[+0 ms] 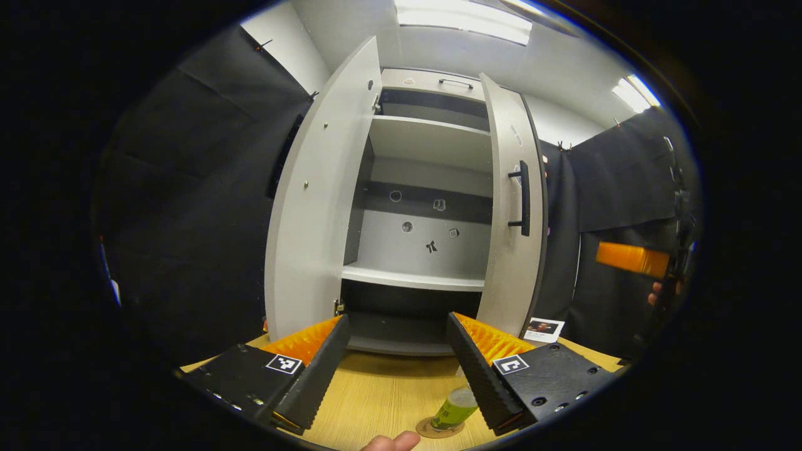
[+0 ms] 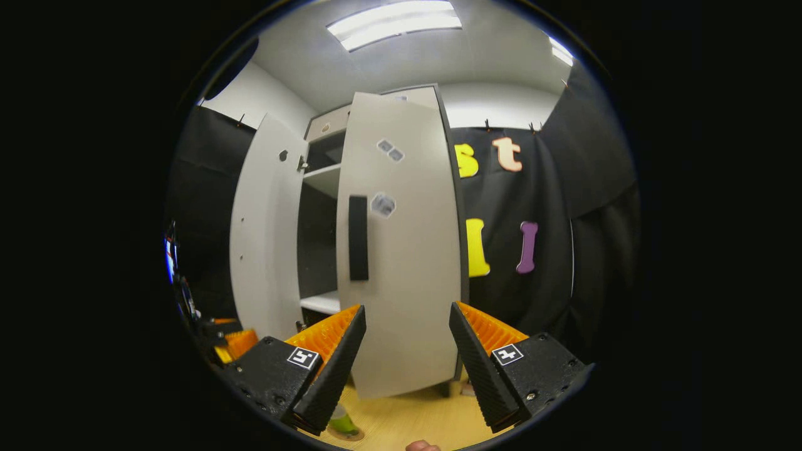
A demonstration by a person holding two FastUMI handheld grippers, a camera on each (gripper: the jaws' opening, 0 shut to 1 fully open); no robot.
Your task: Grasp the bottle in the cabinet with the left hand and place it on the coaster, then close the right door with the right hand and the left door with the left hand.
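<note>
A small green bottle (image 1: pixel 456 407) stands upright on a round coaster (image 1: pixel 440 428) on the wooden table, just below my left gripper (image 1: pixel 401 366), which is open with nothing between its fingers. The grey cabinet (image 1: pixel 416 207) faces me with both doors ajar. Its left door (image 1: pixel 316 200) swings wide; its right door (image 1: pixel 515 213) with a black handle (image 1: pixel 522 198) is partly open. My right gripper (image 2: pixel 406 363) is open in front of the right door (image 2: pixel 401 244), apart from it. The bottle's base (image 2: pixel 341 425) shows low beside the right gripper's left finger.
The cabinet's shelves (image 1: pixel 413 277) look bare. A small card (image 1: pixel 544 328) lies on the table by the right door. The other gripper and a hand (image 1: pixel 655 269) show at the far right. A fingertip (image 1: pixel 391 442) shows at the bottom edge.
</note>
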